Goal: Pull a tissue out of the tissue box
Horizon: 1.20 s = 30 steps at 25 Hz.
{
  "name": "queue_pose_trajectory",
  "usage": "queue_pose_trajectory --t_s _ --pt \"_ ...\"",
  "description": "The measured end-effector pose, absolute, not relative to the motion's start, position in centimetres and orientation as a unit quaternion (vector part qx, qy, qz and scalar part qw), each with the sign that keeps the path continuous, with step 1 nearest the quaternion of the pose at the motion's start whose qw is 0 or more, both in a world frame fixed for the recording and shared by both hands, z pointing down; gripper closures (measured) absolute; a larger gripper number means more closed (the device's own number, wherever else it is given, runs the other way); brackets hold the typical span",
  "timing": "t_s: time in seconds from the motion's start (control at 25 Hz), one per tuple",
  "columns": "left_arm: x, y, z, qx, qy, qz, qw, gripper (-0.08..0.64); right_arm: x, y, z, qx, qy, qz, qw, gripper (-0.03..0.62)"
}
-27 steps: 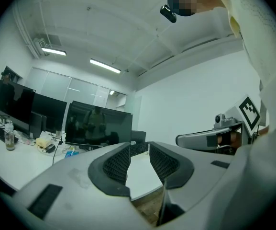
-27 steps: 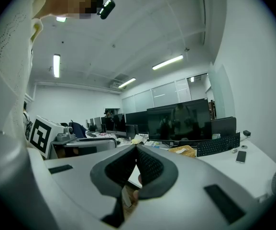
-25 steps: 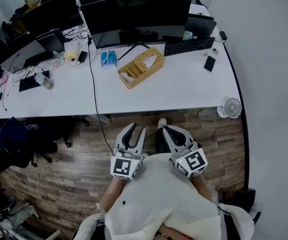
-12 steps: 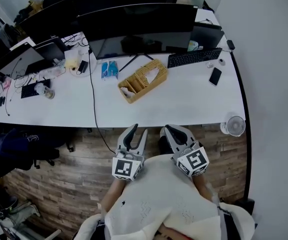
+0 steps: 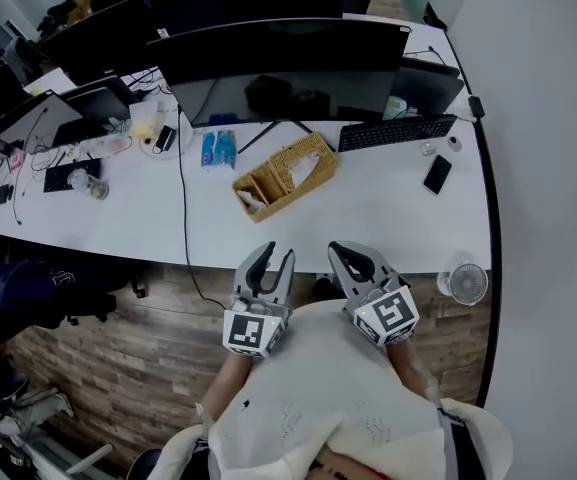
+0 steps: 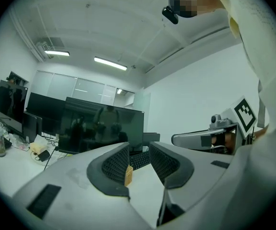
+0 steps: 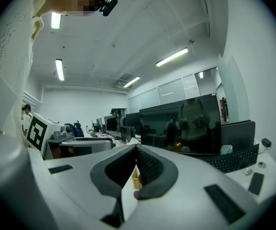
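Observation:
A woven wicker tissue box (image 5: 285, 176) lies slantwise on the white desk (image 5: 388, 213), with white tissue showing at its top. Both grippers are held level in front of the person's chest, at the desk's near edge and short of the box. My left gripper (image 5: 271, 260) is open and holds nothing; through its gap the box (image 6: 128, 175) shows far off. My right gripper (image 5: 344, 255) has its tips together and holds nothing. A sliver of the box (image 7: 136, 178) shows behind its tips (image 7: 137, 150).
Large dark monitors (image 5: 288, 68) stand along the back of the desk. A keyboard (image 5: 396, 132), a phone (image 5: 437, 173) and a blue packet (image 5: 219, 149) lie near the box. A small fan (image 5: 465, 283) sits by the desk's right corner. A black cable (image 5: 184, 208) hangs over the edge.
The person has stepped toward the desk, carrying both grippers forward from over the wooden floor to the desk's near edge. The jaws look unchanged.

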<state>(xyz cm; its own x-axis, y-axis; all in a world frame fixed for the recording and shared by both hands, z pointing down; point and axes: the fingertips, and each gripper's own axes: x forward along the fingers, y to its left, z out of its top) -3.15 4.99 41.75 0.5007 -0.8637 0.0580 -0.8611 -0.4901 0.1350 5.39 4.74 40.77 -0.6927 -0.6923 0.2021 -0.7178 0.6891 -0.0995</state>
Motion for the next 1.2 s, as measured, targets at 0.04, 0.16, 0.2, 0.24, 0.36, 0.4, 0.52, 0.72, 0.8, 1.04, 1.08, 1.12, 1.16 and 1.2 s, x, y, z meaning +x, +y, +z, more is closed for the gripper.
queue_pose_trajectory --t_s 0.04,0.16,0.2,0.24,0.36,0.4,0.52,0.72,0.8,1.04,1.08,1.12,1.16,1.2 --pt "-2.9 4.3 41.7 0.861 -0.504 -0.011 0.073 0.444 5.6 4.1 40.7 0.381 -0.918 0.085 0.075 0.591" --pt "-2.1 2.4 41.3 0.854 -0.515 -0.011 0.071 0.445 6.4 2.1 40.5 0.366 -0.924 0.08 0.078 0.591" --pt "-1.8 1.8 41.3 0.853 -0.517 -0.01 0.07 0.445 6.6 1.5 40.4 0.362 -0.925 0.079 0.08 0.591" --pt "-1.5 1.3 41.2 0.852 -0.52 -0.008 0.07 0.445 6.9 0.9 40.4 0.358 -0.927 0.078 0.081 0.591" --pt "-0.8 -0.3 41.4 0.846 -0.528 -0.005 0.07 0.443 7.8 -1.1 40.5 0.348 -0.931 0.075 0.084 0.591" --pt "-0.6 -0.7 41.5 0.844 -0.532 -0.003 0.07 0.444 8.1 -1.6 40.6 0.345 -0.932 0.076 0.083 0.591" --pt "-0.2 -1.7 41.9 0.837 -0.542 0.002 0.073 0.444 8.8 -2.8 41.1 0.336 -0.935 0.078 0.084 0.591" --pt "0.7 -3.3 42.6 0.831 -0.55 0.015 0.078 0.443 10.0 -4.2 41.7 0.333 -0.935 0.083 0.091 0.591" --pt "1.1 -3.9 43.0 0.831 -0.55 0.027 0.081 0.439 10.5 -4.7 41.9 0.331 -0.935 0.086 0.094 0.591" --pt "3.1 -5.0 43.8 0.838 -0.535 0.04 0.096 0.436 11.9 -5.2 43.1 0.337 -0.93 0.107 0.102 0.591" --pt "3.4 -5.3 43.9 0.839 -0.533 0.039 0.098 0.436 12.1 -5.3 43.4 0.337 -0.929 0.109 0.103 0.591" --pt "3.6 -5.5 44.1 0.84 -0.532 0.039 0.099 0.436 12.2 -5.4 43.7 0.337 -0.929 0.11 0.105 0.591" --pt "3.7 -5.7 44.2 0.841 -0.531 0.041 0.098 0.436 12.4 -5.5 43.9 0.338 -0.928 0.112 0.108 0.591" --pt "3.7 -5.9 44.4 0.841 -0.53 0.044 0.098 0.436 12.5 -5.5 44.0 0.339 -0.928 0.112 0.11 0.591"
